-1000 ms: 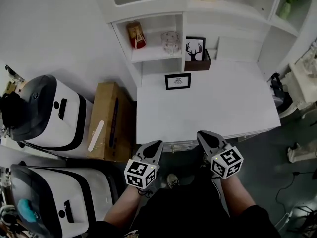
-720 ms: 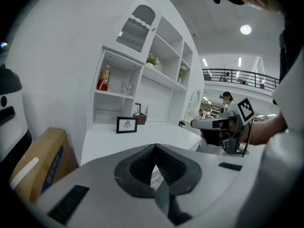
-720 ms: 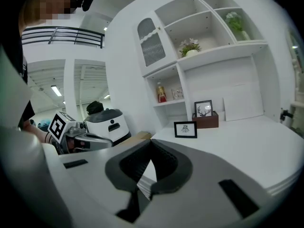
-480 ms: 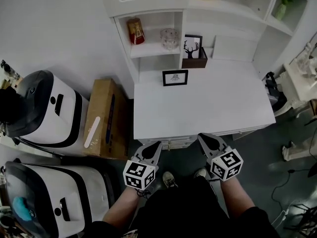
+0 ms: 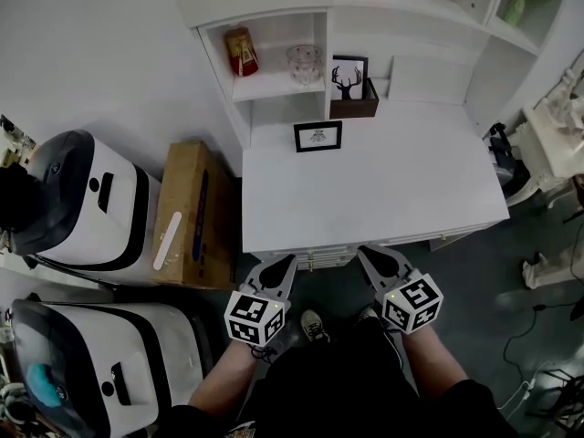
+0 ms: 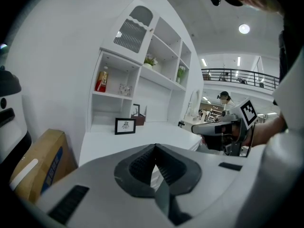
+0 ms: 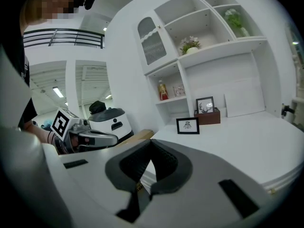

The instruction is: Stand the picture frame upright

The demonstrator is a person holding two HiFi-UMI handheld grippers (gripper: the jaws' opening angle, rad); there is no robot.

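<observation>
Nearest the camera, the person's forearms hold both tools below the front edge of the desk. The left gripper [image 5: 284, 262], a grey two-jaw tool with a square-marker cube, has its jaws pressed fully together with nothing between them, as its own view [image 6: 154, 147] shows. The right gripper [image 5: 367, 252], of the same make, is likewise closed tight and empty [image 7: 151, 142]. Both point toward the desk without touching it. A shoe [image 5: 313, 326] shows on the dark floor between the two tools.

To the left of the desk a brown cardboard box [image 5: 192, 215] lies on the floor beside a white-and-black rounded machine [image 5: 84, 206].

The flat white desk [image 5: 392, 190] is bare across its front and middle. Toward its back left stands the small black-rimmed picture frame [image 5: 318, 136], upright on the desktop with its white print facing the person [image 6: 125, 126] [image 7: 187, 125], well apart from both grippers.

Just behind and right of it sits a dark brown wooden box [image 5: 354, 109] holding a black-framed deer silhouette picture [image 5: 348, 78]. Further back left, the white shelf unit [image 5: 274, 88] carries a red bottle [image 5: 241, 51] and a clear glass jar [image 5: 304, 63].
</observation>
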